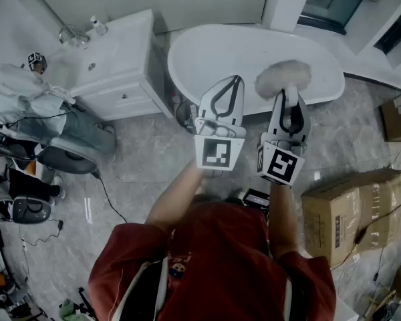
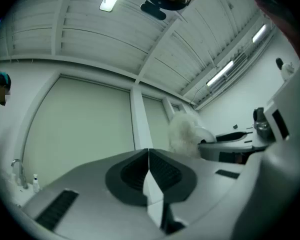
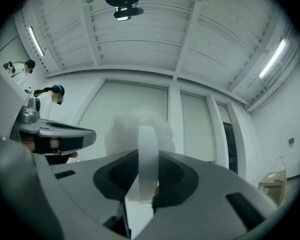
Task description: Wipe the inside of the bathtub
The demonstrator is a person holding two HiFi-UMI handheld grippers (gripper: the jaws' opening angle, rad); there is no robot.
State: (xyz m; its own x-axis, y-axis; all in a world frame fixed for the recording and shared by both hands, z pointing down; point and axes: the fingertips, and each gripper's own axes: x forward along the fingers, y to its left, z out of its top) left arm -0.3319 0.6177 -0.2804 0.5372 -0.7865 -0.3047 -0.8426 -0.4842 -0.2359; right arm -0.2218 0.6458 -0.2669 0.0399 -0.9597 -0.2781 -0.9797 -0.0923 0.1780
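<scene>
A white oval bathtub stands ahead of me on the grey floor. My right gripper is shut on the white handle of a fluffy white duster, whose head shows against the tub's near right part. In the right gripper view the duster rises between the jaws toward the ceiling. My left gripper is held up beside it, jaws pressed together with nothing between them. The duster appears at its right.
A white vanity cabinet with a sink stands left of the tub. Cardboard boxes lie on the floor at the right. A seated person in white and cables are at the left.
</scene>
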